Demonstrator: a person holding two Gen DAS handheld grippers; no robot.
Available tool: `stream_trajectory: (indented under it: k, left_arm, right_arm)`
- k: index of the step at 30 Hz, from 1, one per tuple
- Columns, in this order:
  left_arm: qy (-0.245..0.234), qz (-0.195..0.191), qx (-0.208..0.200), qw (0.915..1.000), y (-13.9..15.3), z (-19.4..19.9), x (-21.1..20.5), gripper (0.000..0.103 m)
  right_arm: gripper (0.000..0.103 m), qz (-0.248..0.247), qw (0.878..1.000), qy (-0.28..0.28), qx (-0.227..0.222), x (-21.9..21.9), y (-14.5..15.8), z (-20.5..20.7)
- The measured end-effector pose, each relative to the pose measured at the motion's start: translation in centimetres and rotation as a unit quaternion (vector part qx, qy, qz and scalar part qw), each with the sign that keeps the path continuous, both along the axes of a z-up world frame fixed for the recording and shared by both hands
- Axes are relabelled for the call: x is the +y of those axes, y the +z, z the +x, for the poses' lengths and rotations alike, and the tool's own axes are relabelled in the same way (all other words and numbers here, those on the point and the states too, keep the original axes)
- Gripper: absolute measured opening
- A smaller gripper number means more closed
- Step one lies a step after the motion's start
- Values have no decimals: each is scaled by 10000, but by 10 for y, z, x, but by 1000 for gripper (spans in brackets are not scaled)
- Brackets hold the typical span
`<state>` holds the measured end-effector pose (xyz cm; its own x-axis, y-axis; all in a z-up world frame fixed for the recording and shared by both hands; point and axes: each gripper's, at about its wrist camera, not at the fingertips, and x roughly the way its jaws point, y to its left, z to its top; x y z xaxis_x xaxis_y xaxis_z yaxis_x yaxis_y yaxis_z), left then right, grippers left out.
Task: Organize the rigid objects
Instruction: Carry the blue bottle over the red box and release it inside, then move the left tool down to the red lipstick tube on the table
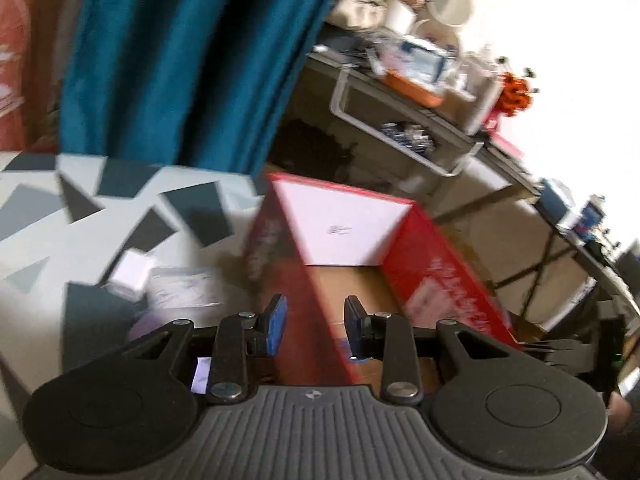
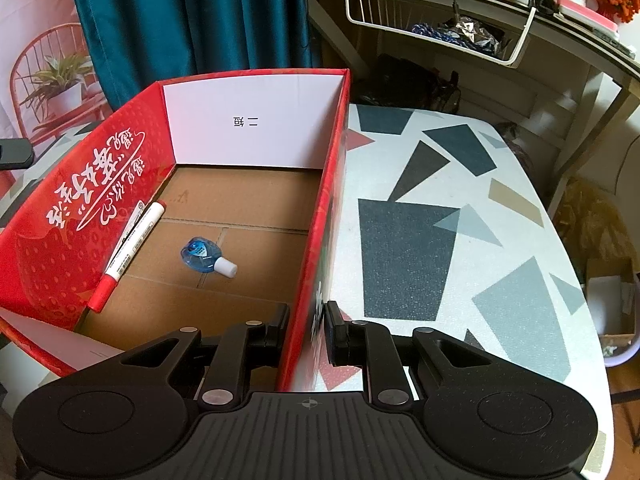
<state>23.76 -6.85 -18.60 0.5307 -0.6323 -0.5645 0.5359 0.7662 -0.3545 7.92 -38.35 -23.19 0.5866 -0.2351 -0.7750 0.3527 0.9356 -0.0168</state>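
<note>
An open red cardboard box (image 2: pixel 248 128) stands on the patterned table (image 2: pixel 460 168). On its brown floor lie a red-capped white marker (image 2: pixel 132 248) along the left wall and a small blue bottle with a white cap (image 2: pixel 204 257). My right gripper (image 2: pixel 307 330) is shut on the box's right wall near the front corner, one finger inside and one outside. In the blurred left wrist view, my left gripper (image 1: pixel 315 322) hangs over the box (image 1: pixel 440 280) from its other side. Its blue pads (image 1: pixel 277 320) stand apart with nothing between them.
On the table (image 1: pixel 48 220) left of the box lie a small white box (image 1: pixel 130 274), a clear packet (image 1: pixel 184 286) and something pale purple (image 1: pixel 142 328). A teal curtain (image 2: pixel 192 12) hangs behind. A cluttered desk with a white wire basket (image 2: pixel 432 20) stands at the back right.
</note>
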Motion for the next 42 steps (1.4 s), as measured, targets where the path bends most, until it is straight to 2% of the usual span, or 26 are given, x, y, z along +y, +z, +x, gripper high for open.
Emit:
stream_trajectory:
  k: [3,6,8,11,15,24,34,42]
  left_arm:
    - [207,229,340,9989,-17,8,10,27]
    - [255,561,631,9961,-40,12,13,27]
    - [245,751,740,9941,-53,13,13,27]
    - [135,833,804,9932,-63,10,10,27]
    - [71,897,728,9933,-68,5,2,27]
    - [-24,1322,439,9903,-80,-2,-17,26]
    - [274,1495,277,9880,-86,0,-19,24]
    - [704,1473,292,9862,-85,4,3,24]
  right_arm:
    - [17,0,10000,0,1,0,0,0]
    - [17,0,10000,-2,3,0,0,0]
    - [17,3,10000,-5,-1,0,0,0]
    - [17,1,10000,-3,1,0,0,0]
    - [17,0,10000,-2,3,0,0,0]
    - [17,-1,10000,-2,3,0,0,0]
    - [18,1,10000,-3,4,0,0,0]
    - [18,1,10000,-4,3,0,0,0]
